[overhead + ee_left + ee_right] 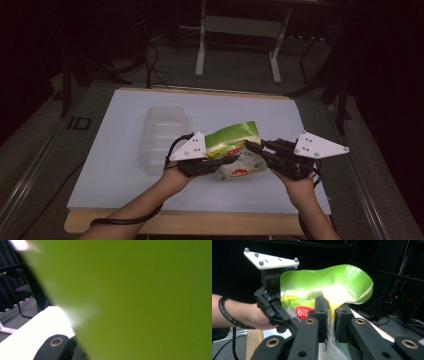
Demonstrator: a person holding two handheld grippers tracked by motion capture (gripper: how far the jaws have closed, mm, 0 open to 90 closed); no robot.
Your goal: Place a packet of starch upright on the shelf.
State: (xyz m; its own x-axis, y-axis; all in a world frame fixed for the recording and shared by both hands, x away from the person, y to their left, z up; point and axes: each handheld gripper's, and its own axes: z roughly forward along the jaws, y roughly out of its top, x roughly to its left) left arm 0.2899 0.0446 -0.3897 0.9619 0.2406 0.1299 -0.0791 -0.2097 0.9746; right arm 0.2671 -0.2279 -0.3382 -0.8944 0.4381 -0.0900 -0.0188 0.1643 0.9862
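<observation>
A green snack bag [235, 137] with a red label hangs above the white table top [120, 175], held from both sides. My left gripper [229, 160] is shut on the bag's left side, low down. My right gripper [251, 145] pinches its right edge. In the right gripper view the two black jaws of my right gripper [330, 317] are shut on the bag [332, 285], and the left gripper [290, 325] grips the far side under its white plate. Up close in the left gripper view, the bag [150, 302] is a green blur, with one black jaw at the bottom left.
A clear plastic container [162, 137] lies on the table just left of the left hand. The wooden table edge [175, 222] runs along the front. A grey metal stand [240, 30] is on the floor behind the table, with cables nearby.
</observation>
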